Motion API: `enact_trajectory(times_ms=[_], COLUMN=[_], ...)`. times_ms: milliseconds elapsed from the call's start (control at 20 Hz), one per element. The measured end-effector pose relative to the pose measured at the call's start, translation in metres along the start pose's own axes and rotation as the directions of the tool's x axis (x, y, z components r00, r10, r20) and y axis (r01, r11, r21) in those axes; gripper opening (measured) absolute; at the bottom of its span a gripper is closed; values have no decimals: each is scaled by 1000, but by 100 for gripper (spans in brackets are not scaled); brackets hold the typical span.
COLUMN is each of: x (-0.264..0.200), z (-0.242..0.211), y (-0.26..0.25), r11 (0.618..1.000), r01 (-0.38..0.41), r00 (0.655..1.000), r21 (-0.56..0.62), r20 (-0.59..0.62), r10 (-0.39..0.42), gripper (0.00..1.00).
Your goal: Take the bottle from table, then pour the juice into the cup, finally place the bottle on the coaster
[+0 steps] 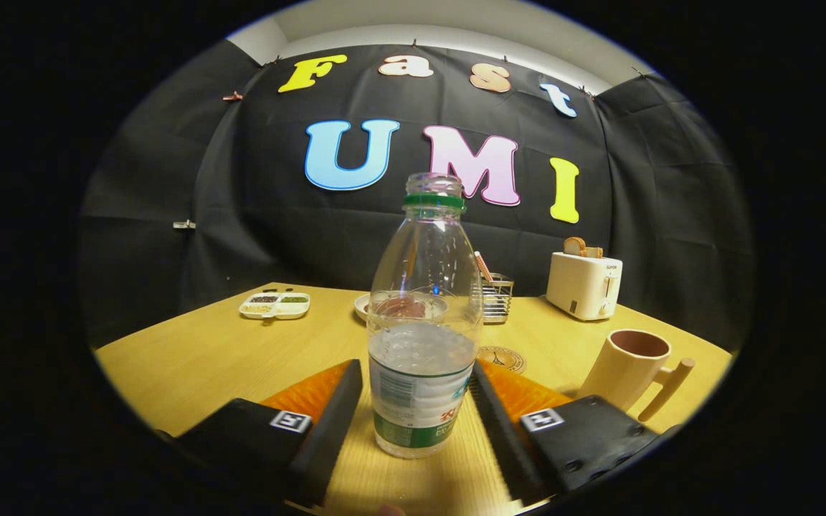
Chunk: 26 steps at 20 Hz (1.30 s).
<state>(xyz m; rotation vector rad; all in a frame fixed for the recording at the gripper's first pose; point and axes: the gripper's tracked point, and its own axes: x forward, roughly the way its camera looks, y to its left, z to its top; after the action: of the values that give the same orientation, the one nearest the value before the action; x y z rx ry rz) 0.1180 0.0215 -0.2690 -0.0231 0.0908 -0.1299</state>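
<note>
- The bottle (424, 322) stands upright on the table (212, 358), capless mouth up, roughly half full of clear liquid.
- Gripper (416, 405) spread apart, its fingers (330, 419) flanking the bottle's lower body (contact unclear).
- The cup (632, 369), beyond the right finger, looks empty.
- Coaster (502, 358) just behind the bottle.

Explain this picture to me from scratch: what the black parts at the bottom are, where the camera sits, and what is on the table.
The camera rides on a hand-held gripper and looks forward along its two black jaws. They stand open on either side of an uncapped plastic bottle, partly filled with clear liquid; neither clearly presses it yet. The bottle stands on a wooden table. Beyond it lie a round coaster, a plate, a wire holder and a divided tray. To the right stand a cream mug and a toaster with bread.
</note>
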Motion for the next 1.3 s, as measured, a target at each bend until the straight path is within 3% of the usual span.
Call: enact_trajectory(times_ms=[50, 200, 350, 450, 750, 950, 1050, 1300], x=[0, -2, -5, -8, -16, -16, -14, -8], z=[-1, 19, 39, 45, 50, 52, 52, 39], y=[-3, 3, -5, -7, -24, -36, -46, -59], r11=[1000, 999, 980, 945, 782, 619, 547, 426], r01=[6, -6, 7, 9, 9, 1, 8, 44], r00=[1000, 1000, 1000, 1000, 1000, 1000, 1000, 998], r21=[7, 40, 200, 327, 623, 785, 837, 904], r20=[-11, 6, 17, -1, -21, -18, -18, -58], r10=[-6, 6, -10, -9, 6, 22, 13, 19], gripper=[78, 76, 76, 76, 76, 76, 76, 76])
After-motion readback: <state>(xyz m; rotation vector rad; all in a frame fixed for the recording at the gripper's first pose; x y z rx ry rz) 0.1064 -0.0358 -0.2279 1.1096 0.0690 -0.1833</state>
